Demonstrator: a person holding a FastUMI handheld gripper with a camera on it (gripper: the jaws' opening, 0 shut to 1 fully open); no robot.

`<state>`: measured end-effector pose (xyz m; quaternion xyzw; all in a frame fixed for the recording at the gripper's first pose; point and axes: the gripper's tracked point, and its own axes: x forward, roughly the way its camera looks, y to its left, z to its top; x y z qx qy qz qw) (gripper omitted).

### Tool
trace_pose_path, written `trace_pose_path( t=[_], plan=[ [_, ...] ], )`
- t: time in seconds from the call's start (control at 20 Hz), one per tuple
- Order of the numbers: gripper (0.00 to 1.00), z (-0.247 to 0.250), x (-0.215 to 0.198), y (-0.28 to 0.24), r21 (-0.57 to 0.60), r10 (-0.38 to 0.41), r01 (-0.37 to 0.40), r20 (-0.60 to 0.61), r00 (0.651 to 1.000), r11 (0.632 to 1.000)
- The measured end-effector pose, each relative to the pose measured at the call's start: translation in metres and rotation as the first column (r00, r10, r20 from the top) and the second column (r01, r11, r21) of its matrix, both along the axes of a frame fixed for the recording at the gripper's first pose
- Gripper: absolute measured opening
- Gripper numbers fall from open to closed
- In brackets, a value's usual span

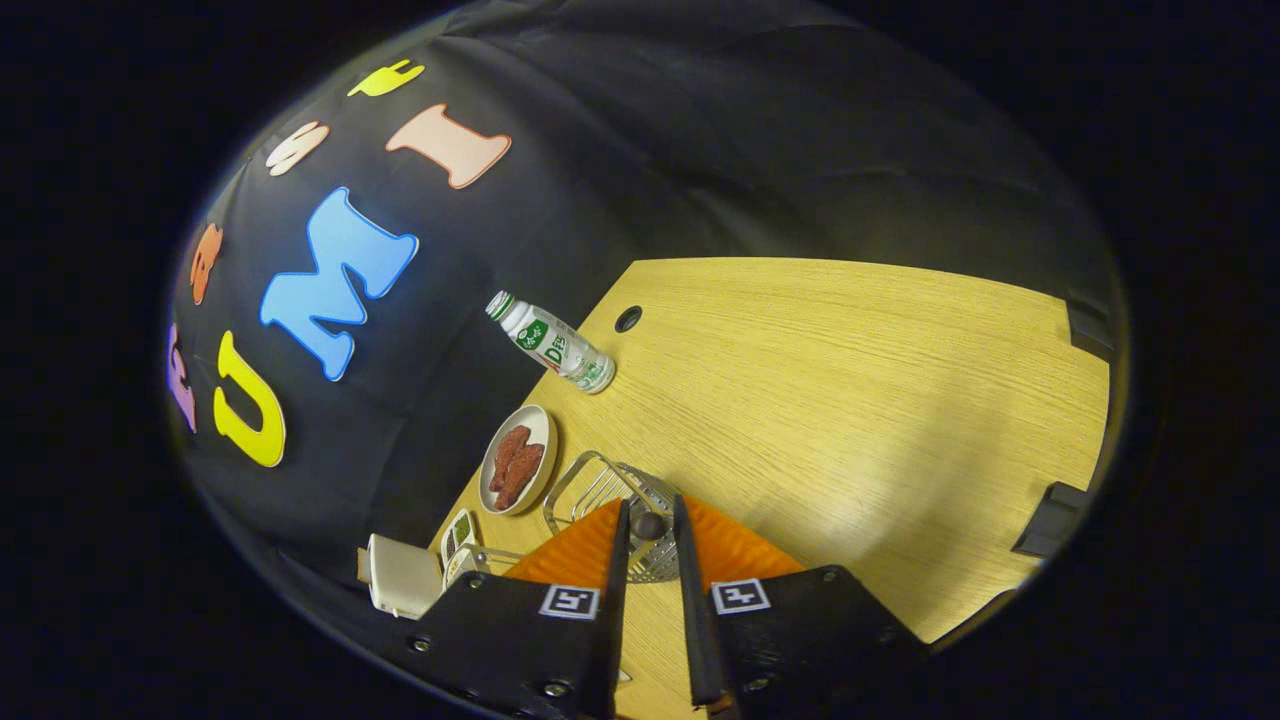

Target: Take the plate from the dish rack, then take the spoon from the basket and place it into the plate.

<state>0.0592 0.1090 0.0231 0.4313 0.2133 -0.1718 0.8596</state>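
Note:
My gripper [649, 528] has its two fingers drawn close together, with a small dark rounded piece, apparently the end of the spoon [648, 524], pinched between the tips. Just beyond and under the tips lies the wire basket [600, 485] on the wooden table [850, 400]. Left of the fingers, at the table's edge, a white squarish plate-like thing [400, 575] stands beside a bit of wire frame [490, 556]. The rest of the spoon is hidden by the fingers.
An oval dish [517, 458] with red-brown food pieces lies past the basket near the table's edge. Farther on, a white bottle with a green cap [552, 342] stands beside a round cable hole [628, 319]. Dark fixtures [1050, 520] sit on the table's far side.

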Motion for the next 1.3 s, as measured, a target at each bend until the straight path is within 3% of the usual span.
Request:
trace_pose_path(
  t=[0.05,0.1,0.15,0.5,0.9,1.1,1.3],
  plan=[
    [0.26,-0.005,0.004,0.0,0.007,-0.001,0.001,-0.002,1.0,1.0],
    [0.19,0.011,-0.014,-0.006,-0.004,-0.003,0.003,-0.006,1.0,1.0],
    [0.11,0.003,0.007,-0.002,-0.018,0.011,-0.011,-0.005,1.0,1.0],
    [0.11,0.032,0.011,-0.003,-0.138,0.106,-0.106,-0.012,0.994,0.985],
    [0.11,0.092,-0.018,-0.008,-0.215,0.184,-0.178,0.006,0.983,0.96],
    [0.12,0.133,-0.035,0.012,-0.24,0.267,-0.25,0.042,0.963,0.938],
    [0.11,0.162,-0.055,0.063,-0.245,0.395,-0.367,0.074,0.916,0.897]
  ],
)
